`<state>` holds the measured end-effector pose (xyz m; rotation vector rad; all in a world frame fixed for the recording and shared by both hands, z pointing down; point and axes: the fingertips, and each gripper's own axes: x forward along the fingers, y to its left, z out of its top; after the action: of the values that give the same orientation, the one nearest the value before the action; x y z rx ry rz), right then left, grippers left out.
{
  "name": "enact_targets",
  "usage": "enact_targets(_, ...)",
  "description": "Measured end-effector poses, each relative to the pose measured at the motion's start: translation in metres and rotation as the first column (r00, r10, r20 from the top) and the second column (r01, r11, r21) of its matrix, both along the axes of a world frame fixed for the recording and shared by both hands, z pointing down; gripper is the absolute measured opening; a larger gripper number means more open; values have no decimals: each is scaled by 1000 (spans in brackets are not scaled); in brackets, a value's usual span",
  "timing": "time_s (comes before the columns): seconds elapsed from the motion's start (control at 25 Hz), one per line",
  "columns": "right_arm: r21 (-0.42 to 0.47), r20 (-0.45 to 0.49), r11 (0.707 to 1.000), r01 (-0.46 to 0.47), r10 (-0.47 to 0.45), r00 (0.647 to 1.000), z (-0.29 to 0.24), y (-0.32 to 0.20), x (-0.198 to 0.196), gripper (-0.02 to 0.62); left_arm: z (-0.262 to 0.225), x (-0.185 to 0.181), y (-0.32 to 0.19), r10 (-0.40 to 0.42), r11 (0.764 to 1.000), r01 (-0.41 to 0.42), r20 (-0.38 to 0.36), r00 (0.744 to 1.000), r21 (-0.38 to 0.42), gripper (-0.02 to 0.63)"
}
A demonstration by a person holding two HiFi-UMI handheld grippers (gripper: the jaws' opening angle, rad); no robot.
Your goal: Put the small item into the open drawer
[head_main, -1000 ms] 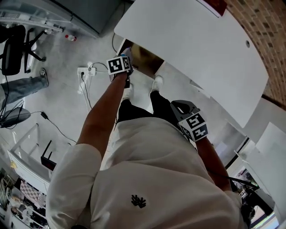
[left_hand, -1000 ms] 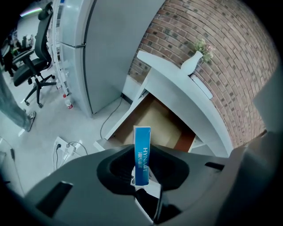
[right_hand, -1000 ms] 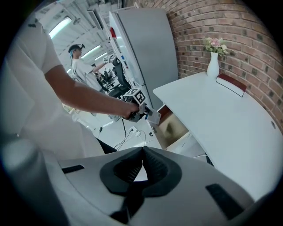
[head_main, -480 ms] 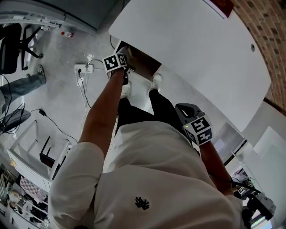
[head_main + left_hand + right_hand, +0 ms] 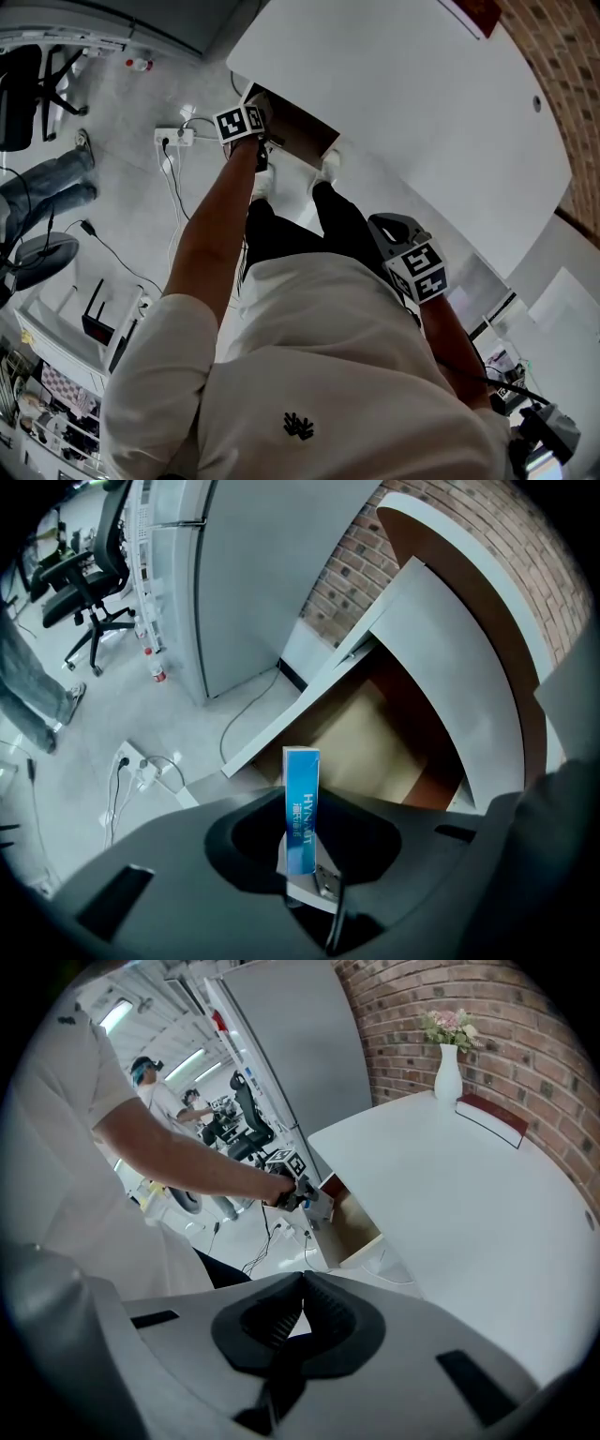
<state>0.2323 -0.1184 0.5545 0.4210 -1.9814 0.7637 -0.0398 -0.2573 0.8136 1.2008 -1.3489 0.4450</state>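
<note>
A small blue box stands upright between the jaws of my left gripper, which still press on it while they are opening. Just beyond it lies the open drawer, brown inside, under the white tabletop. In the head view my left gripper reaches out at arm's length to the drawer's front edge. My right gripper hangs by the person's hip, well back from the drawer. Its jaws are shut with nothing in them.
The white table overhangs the drawer; a vase of flowers and a red book sit on it. On the floor lie a power strip with cables and a bottle. Office chairs and another person's legs are to the left.
My left gripper with the blue box has edged forward to the drawer's front. The right gripper has stayed near the hip. The other person's legs have shifted.
</note>
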Motion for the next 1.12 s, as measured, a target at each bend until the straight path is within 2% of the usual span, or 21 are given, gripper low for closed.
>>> enact_targets(0.48,-11,-7,1000,-11,11,1000,5,-10,1,29,11,-4,-7,-17,1000,17,-1,1000,-18,100)
enact_targets(1.12,-4,0,1000,-17,17,1000,2,-13,-11,29,4,-6,-5,14,1000,-14,-11,1000,1,135)
